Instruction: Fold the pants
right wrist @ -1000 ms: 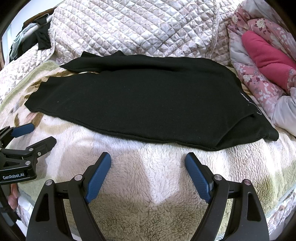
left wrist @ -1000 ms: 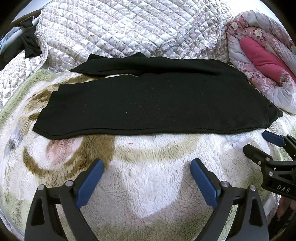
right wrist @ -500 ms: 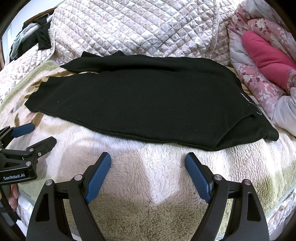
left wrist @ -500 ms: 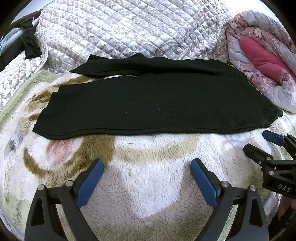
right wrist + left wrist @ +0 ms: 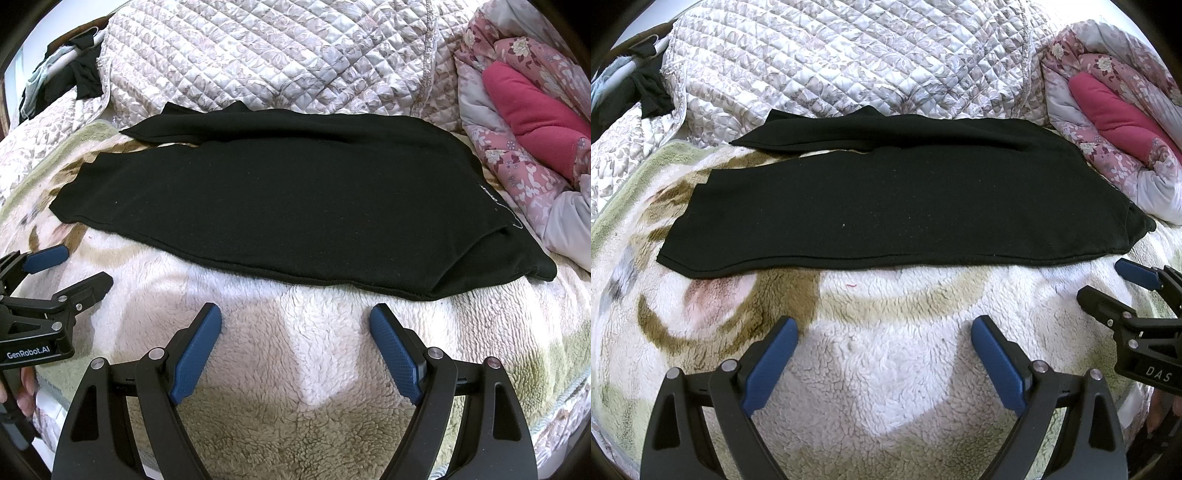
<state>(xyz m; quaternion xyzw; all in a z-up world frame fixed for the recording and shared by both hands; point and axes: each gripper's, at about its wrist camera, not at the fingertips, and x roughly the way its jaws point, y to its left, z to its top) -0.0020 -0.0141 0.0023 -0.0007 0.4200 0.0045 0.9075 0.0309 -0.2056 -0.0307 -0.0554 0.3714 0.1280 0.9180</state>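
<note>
Black pants [image 5: 894, 206] lie flat across a fleece blanket, waist at the right, leg hems at the left; the far leg splays apart from the near one at the left end. They also show in the right wrist view [image 5: 280, 206]. My left gripper [image 5: 884, 328] is open and empty, hovering over the blanket in front of the pants' near edge. My right gripper [image 5: 295, 315] is open and empty, just short of the near edge toward the waist. Each gripper shows at the side of the other's view: the right one [image 5: 1108, 280], the left one [image 5: 77, 266].
The patterned fleece blanket [image 5: 886, 369] covers the bed. A quilted grey-white cover [image 5: 849, 62] rises behind the pants. A rolled pink floral duvet [image 5: 1115, 110] lies at the right beside the waist. Dark clothes [image 5: 646, 92] lie at the far left.
</note>
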